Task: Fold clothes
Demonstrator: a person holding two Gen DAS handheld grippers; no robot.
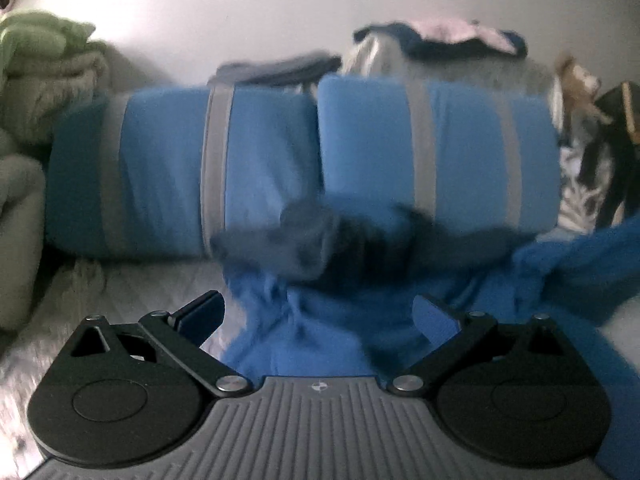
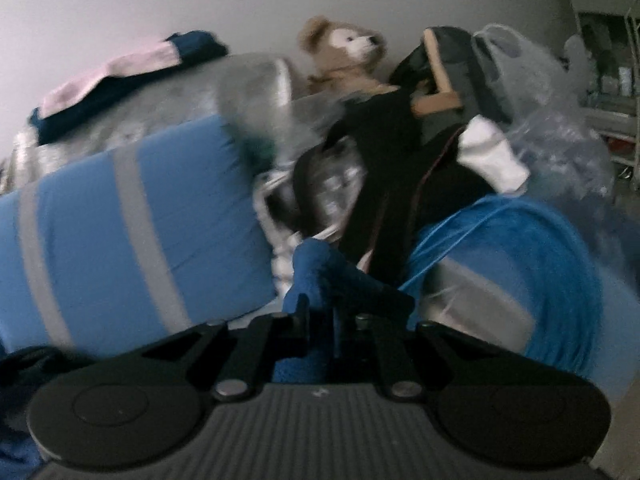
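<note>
A bright blue garment (image 1: 312, 332) lies bunched on the pale bed (image 1: 132, 292) and stretches off to the right. A dark, blurred part of it (image 1: 328, 240) is raised in front of the pillows. My left gripper (image 1: 320, 314) is open, its fingers (image 1: 200, 314) spread wide with the blue cloth lying between them and no pad pressing on it. In the right wrist view my right gripper (image 2: 320, 316) is shut on a fold of the blue garment (image 2: 316, 268), which sticks up above the closed fingertips.
Two blue pillows with grey stripes (image 1: 168, 168) (image 1: 440, 148) stand against the wall behind the garment. Green and beige bedding (image 1: 36, 64) is heaped at the left. A teddy bear (image 2: 344, 56), a black bag (image 2: 400, 184), a clear plastic bag (image 2: 552, 128) and a blue blanket bundle (image 2: 520, 248) crowd the right.
</note>
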